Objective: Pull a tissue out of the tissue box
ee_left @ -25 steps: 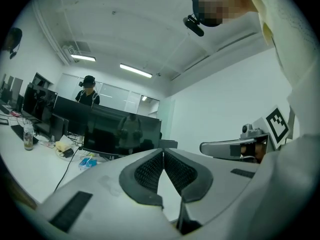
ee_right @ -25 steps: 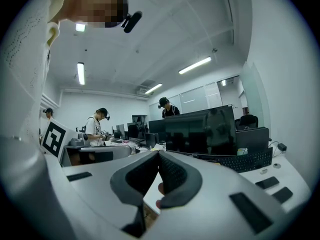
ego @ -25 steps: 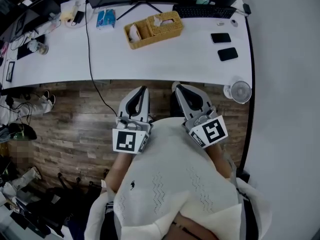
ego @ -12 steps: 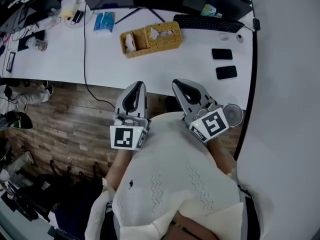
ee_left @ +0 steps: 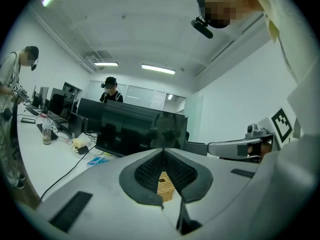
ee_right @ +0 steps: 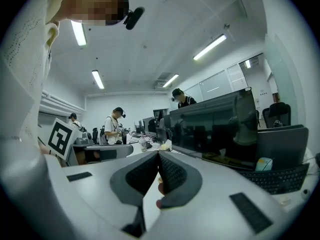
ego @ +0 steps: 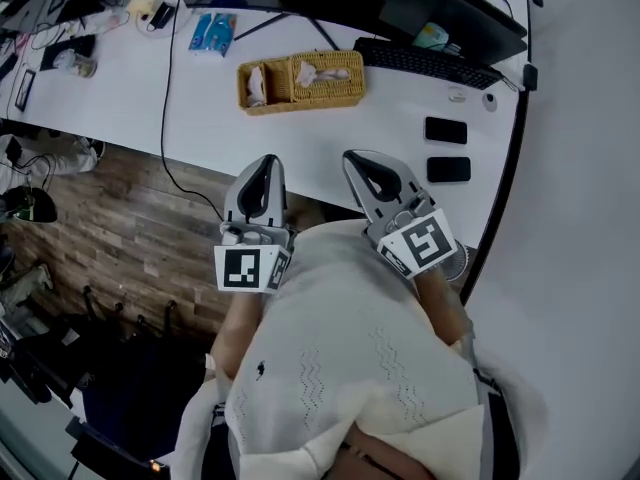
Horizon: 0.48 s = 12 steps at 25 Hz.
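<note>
Room: open-plan office; long white counter [ego: 200, 118] carrying monitors, a keyboard [ego: 425, 61] and two phones [ego: 445, 130].
Head view: wicker tissue box [ego: 327, 76] sits on the counter, with a tissue [ego: 318, 70] poking from its top. Left tongs [ego: 265, 161] and right tongs [ego: 353, 156] are at the near edge, well apart from the box.
Left gripper view: tongs closed, empty; box visible beyond the pads.
Right gripper view: tongs closed, nothing held.
Risk: closed tongs arriving would likely push the tissue down; an unbraced box could lift with the pull.
</note>
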### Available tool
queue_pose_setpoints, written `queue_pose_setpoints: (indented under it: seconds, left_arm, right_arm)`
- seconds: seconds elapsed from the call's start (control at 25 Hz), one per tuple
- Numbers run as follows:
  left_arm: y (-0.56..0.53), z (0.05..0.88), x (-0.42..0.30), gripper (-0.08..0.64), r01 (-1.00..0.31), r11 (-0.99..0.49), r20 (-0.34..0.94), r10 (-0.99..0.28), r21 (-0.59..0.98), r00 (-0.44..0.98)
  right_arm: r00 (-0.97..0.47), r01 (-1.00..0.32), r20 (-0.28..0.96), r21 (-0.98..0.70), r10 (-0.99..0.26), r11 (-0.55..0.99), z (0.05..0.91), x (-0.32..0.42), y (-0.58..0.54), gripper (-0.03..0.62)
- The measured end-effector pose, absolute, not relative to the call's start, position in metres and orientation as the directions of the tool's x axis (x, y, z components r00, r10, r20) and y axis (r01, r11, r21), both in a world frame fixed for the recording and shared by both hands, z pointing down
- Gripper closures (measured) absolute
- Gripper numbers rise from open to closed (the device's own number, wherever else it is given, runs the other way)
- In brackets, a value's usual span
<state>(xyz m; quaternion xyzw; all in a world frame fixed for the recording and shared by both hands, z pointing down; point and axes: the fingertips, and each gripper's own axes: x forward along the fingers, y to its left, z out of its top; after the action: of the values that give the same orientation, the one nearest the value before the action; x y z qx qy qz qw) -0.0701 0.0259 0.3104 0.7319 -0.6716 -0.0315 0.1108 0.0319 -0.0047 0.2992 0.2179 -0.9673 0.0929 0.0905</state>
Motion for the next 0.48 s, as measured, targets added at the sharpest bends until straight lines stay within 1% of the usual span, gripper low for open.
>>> queue_pose_setpoints:
  seconds: [0.36, 0.48]
  left_arm:
    - [-0.007, 0.330, -0.052, 0.540, -0.994, -0.039, 0.160, -0.986, 0.097, 0.054]
    - [-0.017, 0.339, -0.050, 0.540, -0.996, -0.021, 0.186, -0.982, 0.090, 0.037]
  right_arm:
    - [-0.905, -0.392, 0.240, -0.148, -0.352, 0.908, 0.313, 0.044, -0.030, 0.591]
    - [-0.907, -0.378, 0.263, -0.160, -0.330, 0.912, 0.321, 0.046, -0.033, 0.591]
